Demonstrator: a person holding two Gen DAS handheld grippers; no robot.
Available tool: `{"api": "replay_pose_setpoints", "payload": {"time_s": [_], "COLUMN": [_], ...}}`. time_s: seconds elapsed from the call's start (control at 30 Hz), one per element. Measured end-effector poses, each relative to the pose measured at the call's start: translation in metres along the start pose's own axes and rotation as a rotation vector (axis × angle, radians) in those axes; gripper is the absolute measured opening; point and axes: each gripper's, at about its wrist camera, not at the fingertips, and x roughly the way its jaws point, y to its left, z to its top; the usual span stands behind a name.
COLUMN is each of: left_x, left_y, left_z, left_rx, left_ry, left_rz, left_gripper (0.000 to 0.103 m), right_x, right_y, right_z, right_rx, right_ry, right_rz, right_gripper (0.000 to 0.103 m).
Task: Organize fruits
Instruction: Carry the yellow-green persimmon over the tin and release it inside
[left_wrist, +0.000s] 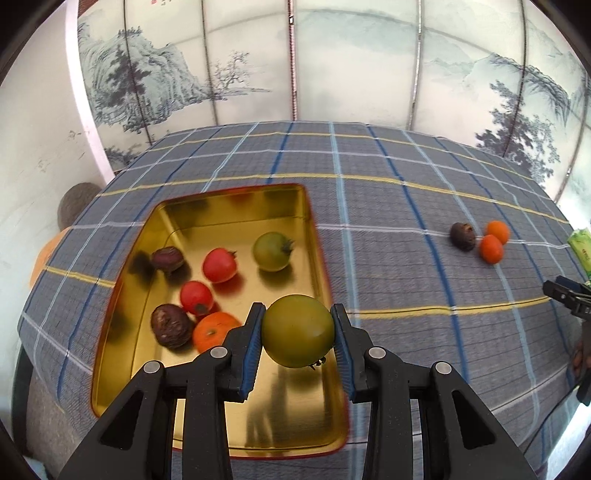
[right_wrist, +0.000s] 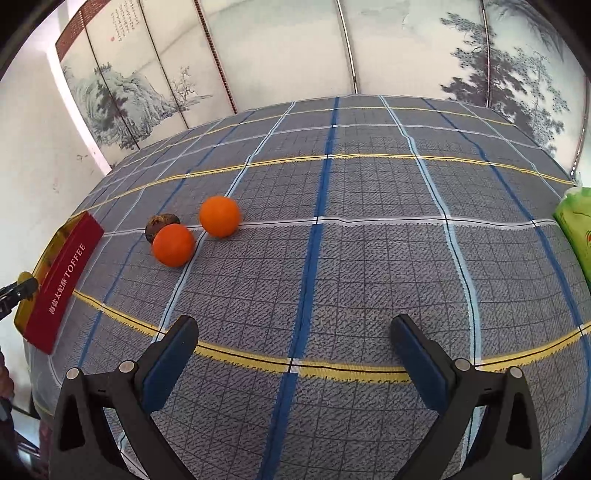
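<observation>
Spanning both views, the tabletop (left_wrist: 406, 206) carries a grey plaid cloth with blue, white and yellow lines; a painted folding screen (left_wrist: 332, 66) stands behind it. On the cloth sits the gold toffee tin (left_wrist: 236, 435), open, red on its outer wall, which serves as the collecting container.

Contents of the tin, as I read them from my left wrist view: one green tomato (left_wrist: 272, 251), two red tomatoes (left_wrist: 219, 264) (left_wrist: 196, 297), one orange (left_wrist: 212, 334) and two dark wrinkled fruits, probably passion fruit (left_wrist: 168, 258) (left_wrist: 171, 325). Six pieces are therefore already sorted.

My left hand-held gripper (left_wrist: 298, 339) is pinching a second green tomato (left_wrist: 297, 330) between its blue pads, stem end down. The fruit hangs above the near right part of the tin and is not yet set down. I judge the current step to be the release into the tin.

My right hand-held gripper (right_wrist: 295, 354) has its jaws spread wide with nothing between them. It points down at bare cloth, well apart from the remaining fruit.

Remaining on the cloth: two oranges (right_wrist: 173, 244) (right_wrist: 219, 216) and one dark wrinkled fruit (right_wrist: 159, 223), clustered close together. The nearer orange sits against the dark fruit. A green packet (right_wrist: 576, 229) lies at the right edge; it is not fruit.

Status: six placed, one in transit, three left to collect.
</observation>
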Motion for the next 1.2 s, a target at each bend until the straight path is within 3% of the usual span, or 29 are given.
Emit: {"api": "replay_pose_setpoints", "payload": {"time_s": [0.3,1.2], "left_x": [0.01,0.01], "left_y": [0.016,0.048], "left_z": [-0.006,-0.021], "left_rx": [-0.022,-0.056], "left_ry": [0.017,0.024], "left_rz": [0.024,0.073], "left_gripper": [0.037,0.037], "right_x": [0.008,0.013], "right_y": [0.015,0.024], "right_z": [-0.001,-0.003], "right_rx": [-0.089,-0.144], "right_ry": [0.038,0.063], "right_rz": [-0.082,-0.14], "right_gripper": [0.103,0.103]}}
